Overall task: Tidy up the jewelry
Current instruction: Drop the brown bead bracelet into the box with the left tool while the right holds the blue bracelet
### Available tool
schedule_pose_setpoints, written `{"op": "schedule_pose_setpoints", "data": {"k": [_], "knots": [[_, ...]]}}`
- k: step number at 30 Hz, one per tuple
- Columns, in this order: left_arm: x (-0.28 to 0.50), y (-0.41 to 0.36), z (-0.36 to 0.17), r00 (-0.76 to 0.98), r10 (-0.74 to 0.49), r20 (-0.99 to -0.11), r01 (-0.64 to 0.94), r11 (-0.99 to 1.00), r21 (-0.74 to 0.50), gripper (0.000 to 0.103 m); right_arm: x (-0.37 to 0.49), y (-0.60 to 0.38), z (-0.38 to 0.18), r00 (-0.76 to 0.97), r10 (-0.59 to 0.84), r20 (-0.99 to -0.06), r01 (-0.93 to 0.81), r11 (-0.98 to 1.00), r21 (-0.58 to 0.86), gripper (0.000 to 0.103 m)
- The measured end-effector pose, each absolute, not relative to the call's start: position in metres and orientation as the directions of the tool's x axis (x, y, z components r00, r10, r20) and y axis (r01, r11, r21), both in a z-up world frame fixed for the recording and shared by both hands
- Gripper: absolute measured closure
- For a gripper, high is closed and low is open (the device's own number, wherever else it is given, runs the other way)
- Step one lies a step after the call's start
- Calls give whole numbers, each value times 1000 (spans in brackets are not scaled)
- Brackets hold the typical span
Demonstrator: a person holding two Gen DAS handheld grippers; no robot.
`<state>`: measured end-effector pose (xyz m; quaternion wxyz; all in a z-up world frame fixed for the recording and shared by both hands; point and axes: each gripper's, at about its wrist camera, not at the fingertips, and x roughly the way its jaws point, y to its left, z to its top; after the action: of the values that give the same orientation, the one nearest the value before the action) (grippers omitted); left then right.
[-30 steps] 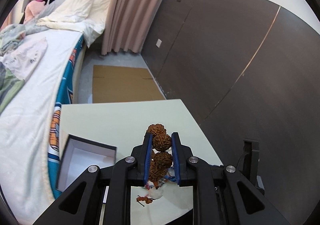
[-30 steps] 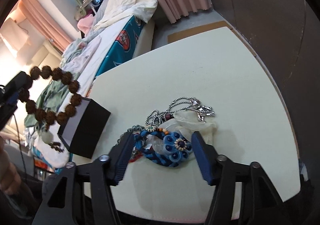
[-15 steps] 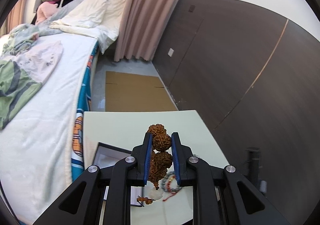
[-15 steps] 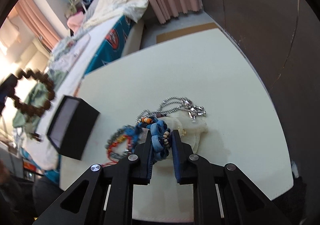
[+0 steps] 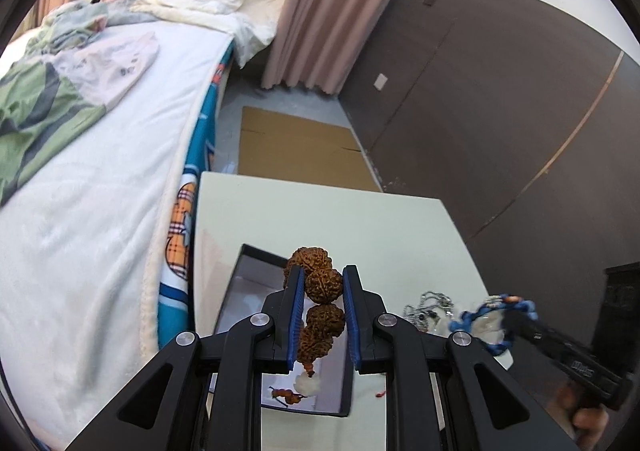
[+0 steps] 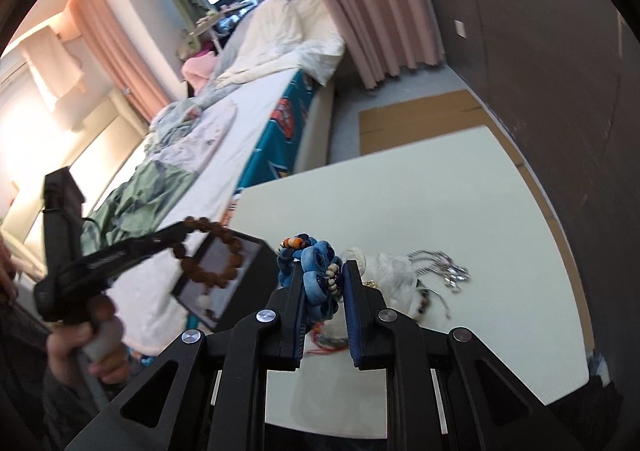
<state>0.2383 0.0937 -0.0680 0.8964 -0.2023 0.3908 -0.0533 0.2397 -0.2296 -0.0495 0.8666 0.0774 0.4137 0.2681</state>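
Observation:
My left gripper [image 5: 320,287] is shut on a brown walnut-bead bracelet [image 5: 320,283], held above the open black box [image 5: 248,291] on the pale table [image 5: 320,219]; its white pendant hangs over the box's inside. My right gripper [image 6: 322,283] is shut on a blue braided bracelet [image 6: 316,271], lifted above the table [image 6: 440,191]. The right wrist view shows the left gripper [image 6: 182,231] with the brown bracelet [image 6: 212,255] over the box [image 6: 256,271]. A silver chain [image 6: 440,267] and white pouch [image 6: 388,271] lie on the table.
A bed [image 5: 100,171] runs along the table's left edge. A dark wall panel [image 5: 500,111] stands on the right. Flat cardboard [image 5: 296,147] lies on the floor beyond the table. A red-threaded bracelet [image 6: 328,341] lies under my right gripper.
My right gripper closed on the blue bracelet and lifted it off the pile. My left gripper moved with the brown bracelet to above the box.

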Motion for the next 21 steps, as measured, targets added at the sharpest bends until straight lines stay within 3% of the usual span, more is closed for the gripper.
{"op": "schedule_pose_setpoints", "data": {"k": [5, 7, 9, 11, 21], "knots": [[239, 104, -72, 672, -268, -691, -104, 889, -447, 80, 237, -213, -37, 507, 546, -667, -439, 830, 346, 85], [236, 107, -69, 674, -268, -689, -110, 885, -452, 68, 238, -211, -34, 503, 552, -665, -447, 825, 346, 85], [230, 109, -64, 686, -257, -681, -114, 886, -450, 44, 240, -205, -32, 499, 561, -661, -454, 819, 351, 85], [221, 110, -57, 712, -247, -657, -111, 885, -453, 39, 242, -202, -31, 496, 562, -661, -457, 817, 352, 85], [206, 112, -39, 739, -239, -629, -89, 892, -443, 39, 265, -214, -84, 421, 504, -754, -352, 857, 377, 85]]}}
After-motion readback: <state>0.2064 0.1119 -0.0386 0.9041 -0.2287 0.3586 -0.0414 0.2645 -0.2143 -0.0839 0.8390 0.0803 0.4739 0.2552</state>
